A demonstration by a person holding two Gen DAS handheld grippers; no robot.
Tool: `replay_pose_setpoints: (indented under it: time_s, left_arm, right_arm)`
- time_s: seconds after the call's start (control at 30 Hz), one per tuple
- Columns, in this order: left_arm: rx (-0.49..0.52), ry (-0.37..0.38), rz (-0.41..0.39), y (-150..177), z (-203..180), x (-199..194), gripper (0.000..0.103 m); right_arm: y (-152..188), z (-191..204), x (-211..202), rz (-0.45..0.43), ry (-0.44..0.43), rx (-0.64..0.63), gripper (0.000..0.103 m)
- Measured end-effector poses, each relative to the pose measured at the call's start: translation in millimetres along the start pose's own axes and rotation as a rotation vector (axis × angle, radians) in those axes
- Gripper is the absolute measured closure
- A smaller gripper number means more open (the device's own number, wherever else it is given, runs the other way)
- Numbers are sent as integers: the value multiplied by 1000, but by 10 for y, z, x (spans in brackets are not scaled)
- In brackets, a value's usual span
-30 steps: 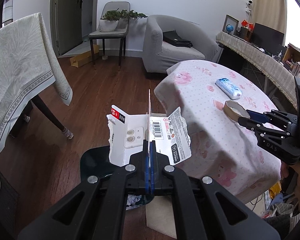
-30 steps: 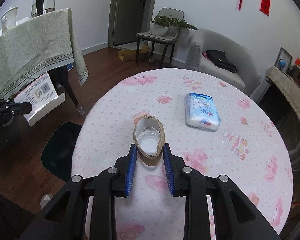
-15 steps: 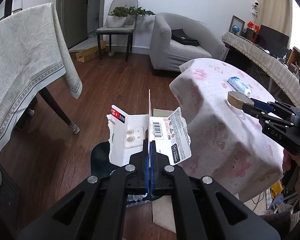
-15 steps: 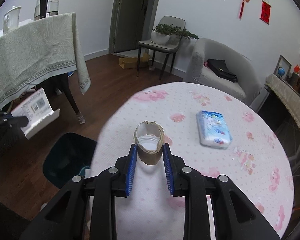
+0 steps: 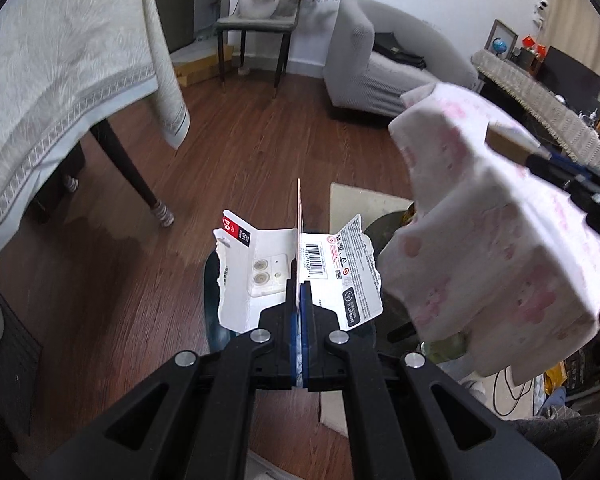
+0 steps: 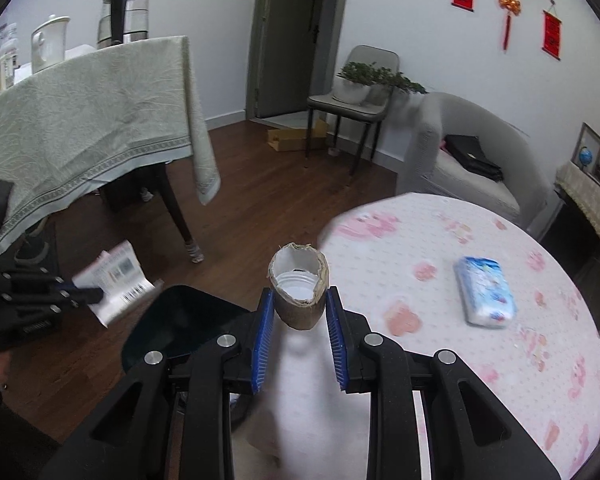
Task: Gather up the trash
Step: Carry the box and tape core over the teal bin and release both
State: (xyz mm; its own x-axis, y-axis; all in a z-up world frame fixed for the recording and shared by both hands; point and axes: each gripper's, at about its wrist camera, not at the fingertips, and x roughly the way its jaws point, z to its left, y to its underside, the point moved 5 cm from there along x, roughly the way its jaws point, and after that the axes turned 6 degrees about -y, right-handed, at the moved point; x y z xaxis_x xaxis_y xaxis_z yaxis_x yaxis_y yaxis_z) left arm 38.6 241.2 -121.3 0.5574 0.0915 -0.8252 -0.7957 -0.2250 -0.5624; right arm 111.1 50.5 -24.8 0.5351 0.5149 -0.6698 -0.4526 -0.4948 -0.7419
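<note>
Cardboard packaging (image 5: 300, 272) pinched in left jaws | brown cup (image 6: 299, 292) pinched in right jaws | dark bin (image 6: 180, 320) below, probably open

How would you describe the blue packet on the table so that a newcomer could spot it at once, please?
Find the round table under its white cloth with pink prints, in front of the grey armchair. The blue packet lies flat on it, the only blue-and-white thing on that cloth.

Torn glossy card packaging (image 5: 300, 268); rough brown cardboard cup (image 6: 299, 292).
</note>
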Motion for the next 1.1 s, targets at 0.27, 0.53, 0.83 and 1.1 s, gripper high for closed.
replay_pose_setpoints:
  time_s: [0.27,0.53,0.83,1.1]
  left_arm:
    - [8,-17,112,204,88,408,100]
    - [24,-36,178,388,181,626,94]
    - [-1,-60,173,429,397,576,55]
    - [-46,-50,81,292,535,317,46]
  right_arm:
    - [-61,423,185,28,-104,-22,77]
    - [-78,717,411,69,-155,-33,77]
    - [0,949,680,133,-189,-49,77]
    - [117,1080,875,194,-207,-58,77]
